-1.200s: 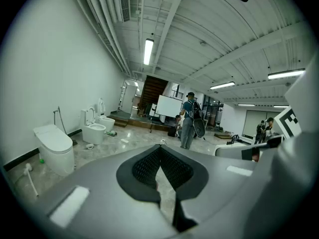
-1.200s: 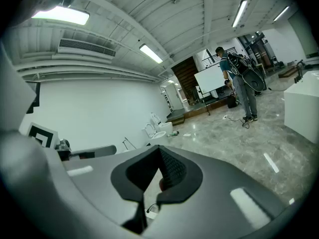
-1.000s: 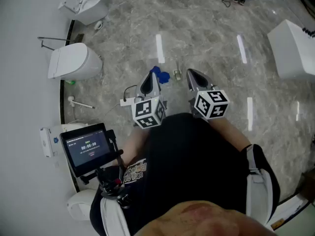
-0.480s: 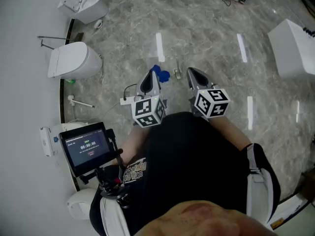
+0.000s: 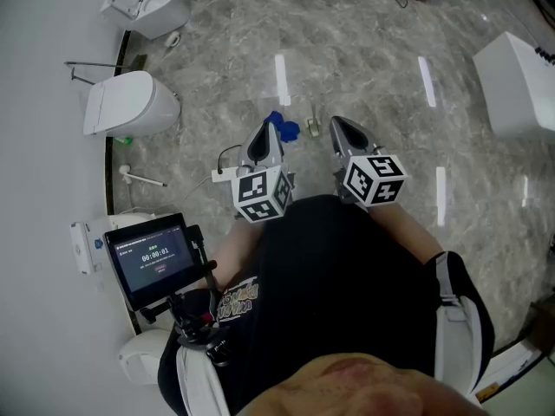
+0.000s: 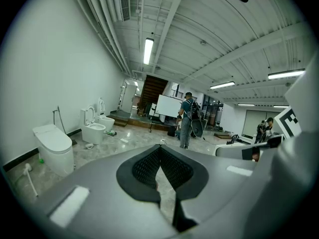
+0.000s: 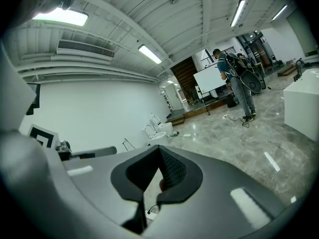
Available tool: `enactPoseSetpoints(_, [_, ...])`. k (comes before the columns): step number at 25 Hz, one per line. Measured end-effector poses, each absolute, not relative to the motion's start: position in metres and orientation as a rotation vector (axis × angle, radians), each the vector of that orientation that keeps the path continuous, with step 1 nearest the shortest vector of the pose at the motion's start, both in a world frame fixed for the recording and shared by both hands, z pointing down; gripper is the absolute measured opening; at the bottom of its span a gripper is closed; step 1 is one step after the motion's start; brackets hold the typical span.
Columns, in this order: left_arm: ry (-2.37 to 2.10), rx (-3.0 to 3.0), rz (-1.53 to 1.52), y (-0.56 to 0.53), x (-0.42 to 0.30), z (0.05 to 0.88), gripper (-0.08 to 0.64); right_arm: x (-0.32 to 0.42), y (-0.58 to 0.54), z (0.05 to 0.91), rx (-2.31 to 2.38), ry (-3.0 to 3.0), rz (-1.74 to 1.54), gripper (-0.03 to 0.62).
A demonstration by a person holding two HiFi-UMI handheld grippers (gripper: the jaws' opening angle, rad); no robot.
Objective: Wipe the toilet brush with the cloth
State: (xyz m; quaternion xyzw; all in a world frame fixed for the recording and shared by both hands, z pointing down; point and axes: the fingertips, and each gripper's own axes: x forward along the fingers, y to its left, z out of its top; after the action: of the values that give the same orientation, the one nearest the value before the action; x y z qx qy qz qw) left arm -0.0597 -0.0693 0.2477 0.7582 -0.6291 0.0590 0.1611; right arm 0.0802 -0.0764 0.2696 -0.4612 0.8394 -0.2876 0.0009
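- Presently the task looks unstarted. The left hand-held gripper (image 5: 265, 137) has its jaws closed tip to tip on nothing. The right hand-held gripper (image 5: 341, 133) is likewise pressed together and empty. Both are held low in front of the person.
- The blue cloth (image 5: 283, 129) lies crumpled on the floor (image 5: 364, 50), just past the left tips in the head view. The toilet brush (image 5: 141, 179) lies flat by the wall (image 5: 43, 102), near the closest toilet (image 5: 130, 107) and well apart from the cloth and both tools.
- Risk: if a gripper goes down on the cloth with its jaws together, the pads probably shove it across the polished floor instead of catching it. The jaws need to part first.
- Risk: a shallow pinch takes only a corner of the cloth. That leaves little fabric to wipe with, and it may pull free under rubbing.
- Risk: the brush handle looks thin and lies flat on hard stone. It is likely to roll or skid from the pads, or to swing in the grip if taken far from its head.
- Risk: the brush sits close to the wall and the toilet base, so a careless approach could knock either.
- Risk: a small object (image 5: 312, 130) beside the cloth, which I cannot identify, could get swept up with it.
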Motion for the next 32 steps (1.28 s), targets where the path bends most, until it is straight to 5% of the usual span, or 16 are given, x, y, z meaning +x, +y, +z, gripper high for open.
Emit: enactPoseSetpoints(32, [-1.791, 2.164, 0.167, -0.0686, -0.0596, 0.2483, 0.000, 0.0801, -0.0762, 0.2716, -1.434, 2.618, -0.940, 0.000])
